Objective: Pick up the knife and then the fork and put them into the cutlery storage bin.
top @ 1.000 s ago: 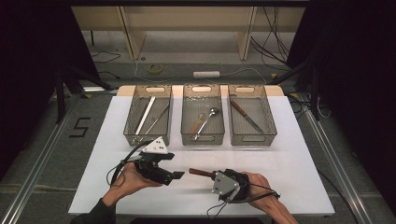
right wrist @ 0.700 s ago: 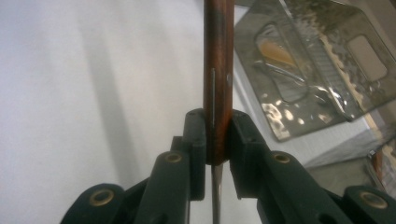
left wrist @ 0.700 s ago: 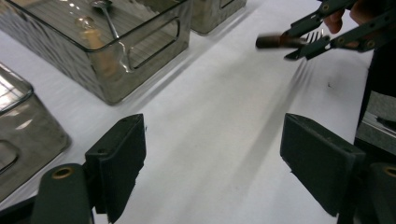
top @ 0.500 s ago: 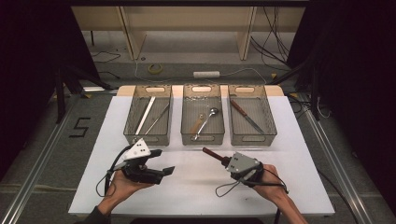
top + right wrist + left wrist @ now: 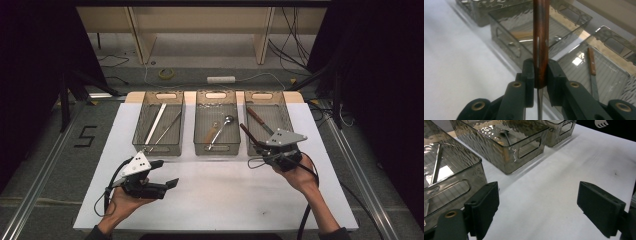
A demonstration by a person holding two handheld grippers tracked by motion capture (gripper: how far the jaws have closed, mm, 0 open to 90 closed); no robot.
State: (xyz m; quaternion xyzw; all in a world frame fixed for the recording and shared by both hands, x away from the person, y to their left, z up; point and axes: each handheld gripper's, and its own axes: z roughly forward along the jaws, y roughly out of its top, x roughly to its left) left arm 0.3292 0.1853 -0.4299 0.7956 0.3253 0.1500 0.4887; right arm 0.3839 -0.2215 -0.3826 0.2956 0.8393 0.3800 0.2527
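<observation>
Right gripper [image 5: 256,146] carried, since a second earlier, from table's front edge toward right bin [image 5: 285,105]; wooden-handled knife [image 5: 541,37] pinched by handle, likely for sorting beside knife [image 5: 259,119] already there. Left gripper [image 5: 165,176] near front-left corner, jaws just opened, spread, nothing between.

One fixed camera overhead, two cameras riding low on the grippers.

The high view looks forward and down on the whole white bench [image 5: 215,200] from the person's side. The left gripper view sits close above the bench and faces the three clear bins [image 5: 506,145]. The right gripper view looks along its jaws at the same bins, very near.
</observation>
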